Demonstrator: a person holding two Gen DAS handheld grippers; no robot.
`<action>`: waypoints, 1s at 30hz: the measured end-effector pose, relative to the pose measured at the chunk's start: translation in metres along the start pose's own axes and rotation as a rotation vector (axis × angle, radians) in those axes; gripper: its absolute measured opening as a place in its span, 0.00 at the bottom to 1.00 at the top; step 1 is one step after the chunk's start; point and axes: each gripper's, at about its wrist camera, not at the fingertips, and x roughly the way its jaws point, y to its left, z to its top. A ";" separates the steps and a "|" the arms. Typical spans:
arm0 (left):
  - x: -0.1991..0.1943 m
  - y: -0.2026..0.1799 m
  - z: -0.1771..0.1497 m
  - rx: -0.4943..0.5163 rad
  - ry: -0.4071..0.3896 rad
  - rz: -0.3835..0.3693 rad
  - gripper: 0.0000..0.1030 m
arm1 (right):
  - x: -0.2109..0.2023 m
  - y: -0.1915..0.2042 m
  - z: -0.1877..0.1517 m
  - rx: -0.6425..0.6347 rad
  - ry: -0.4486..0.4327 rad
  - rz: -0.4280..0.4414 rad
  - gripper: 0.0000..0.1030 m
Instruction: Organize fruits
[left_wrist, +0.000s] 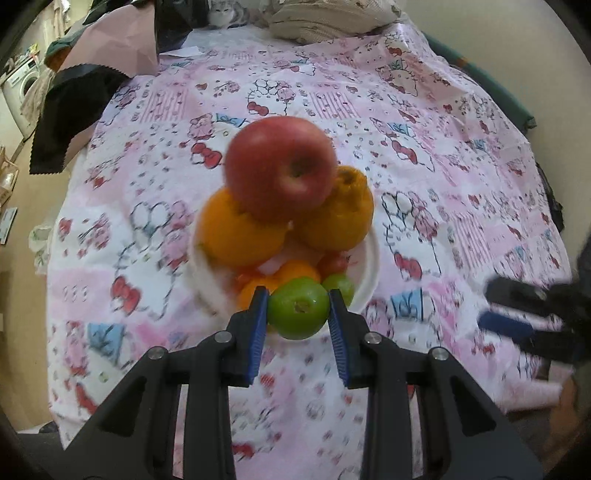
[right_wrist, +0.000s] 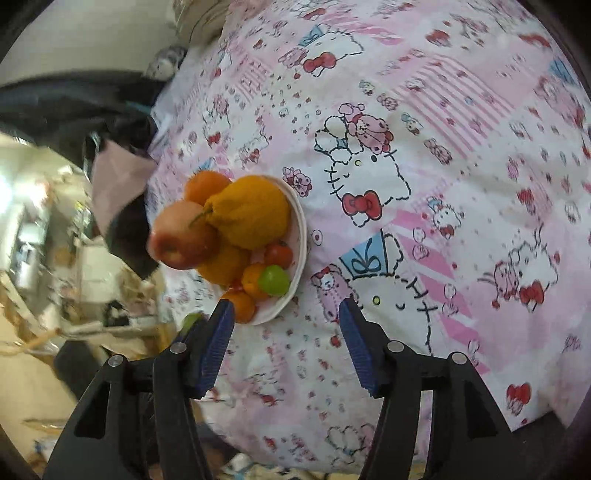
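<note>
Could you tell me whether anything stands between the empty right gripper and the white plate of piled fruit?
Nothing visible does. The right gripper hangs open just short of the white plate's rim, with only the pink cartoon-print cloth beneath it. The left gripper already holds a round green fruit.

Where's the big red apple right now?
In the left wrist view, the red apple sits on top of the fruit pile, resting on two big oranges in the white plate.
</note>
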 end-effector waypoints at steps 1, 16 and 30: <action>0.007 -0.003 0.003 -0.008 0.006 0.015 0.27 | 0.000 0.001 0.001 0.000 -0.003 0.012 0.60; 0.060 -0.020 0.023 -0.031 0.090 0.209 0.35 | -0.001 0.014 0.007 -0.031 0.006 0.069 0.60; -0.002 -0.018 0.013 -0.022 0.009 0.208 0.74 | -0.023 0.026 0.007 -0.102 -0.083 0.055 0.60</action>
